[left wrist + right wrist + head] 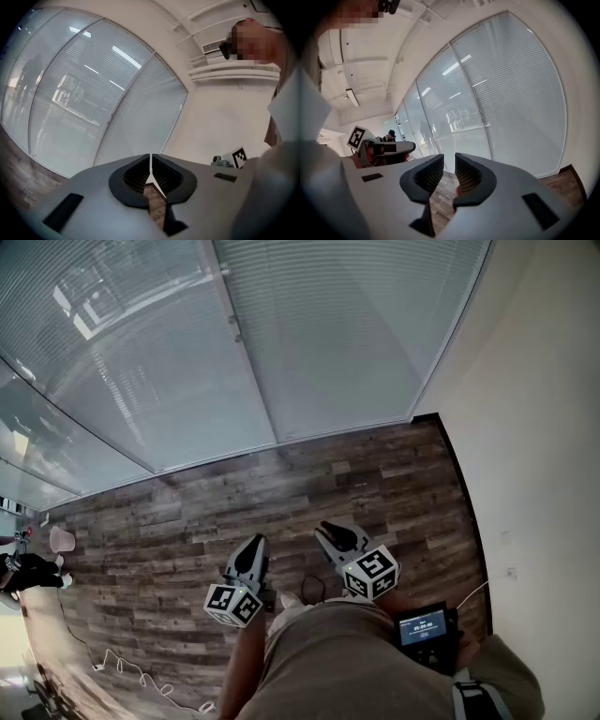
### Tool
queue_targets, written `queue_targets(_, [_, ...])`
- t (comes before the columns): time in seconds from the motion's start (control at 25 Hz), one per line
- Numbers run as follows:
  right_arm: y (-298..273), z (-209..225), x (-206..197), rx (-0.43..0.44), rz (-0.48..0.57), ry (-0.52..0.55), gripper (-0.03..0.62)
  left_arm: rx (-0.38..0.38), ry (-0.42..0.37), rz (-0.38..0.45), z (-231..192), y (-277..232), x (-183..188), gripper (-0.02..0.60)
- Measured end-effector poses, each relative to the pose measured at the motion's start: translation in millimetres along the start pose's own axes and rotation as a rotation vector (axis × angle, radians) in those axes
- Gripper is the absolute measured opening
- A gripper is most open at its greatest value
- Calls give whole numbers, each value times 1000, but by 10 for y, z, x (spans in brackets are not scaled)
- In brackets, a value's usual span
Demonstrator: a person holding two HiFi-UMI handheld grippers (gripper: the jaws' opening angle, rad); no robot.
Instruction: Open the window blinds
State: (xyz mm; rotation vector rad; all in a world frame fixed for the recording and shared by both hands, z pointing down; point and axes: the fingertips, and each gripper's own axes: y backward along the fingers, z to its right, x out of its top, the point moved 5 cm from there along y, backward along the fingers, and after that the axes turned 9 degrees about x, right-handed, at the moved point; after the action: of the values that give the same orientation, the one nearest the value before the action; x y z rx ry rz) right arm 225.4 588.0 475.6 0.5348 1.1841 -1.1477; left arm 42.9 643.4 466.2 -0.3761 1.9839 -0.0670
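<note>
At the far left, the glazed wall runs off at a slant, and the blinds hang shut behind its glass, their slats lying level from left to right. The left gripper is held close in front of the person, over the wooden floor. Its fingers are pressed together with nothing between them, and only a hairline shows where they meet.

Straight ahead and well apart from both tools stands the upright frame post that divides the panels. It carries a couple of small fittings high up, too small for me to tell whether they work the slats.

The right gripper sits just beside the left one and reaches a touch farther toward the window. Its fingers stand a narrow gap apart and hold nothing.

Beyond it the right-hand blind panel is also closed, up to the white wall. I'd judge that neither tool is in reach yet. Both must go forward and up, and the right looks marginally the nearer.
</note>
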Motion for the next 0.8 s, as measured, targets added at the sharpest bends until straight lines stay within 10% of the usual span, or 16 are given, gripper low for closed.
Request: queue_targets(0.8, [329, 155, -20, 4, 64, -49, 72, 10, -35, 6, 270, -25, -216, 31])
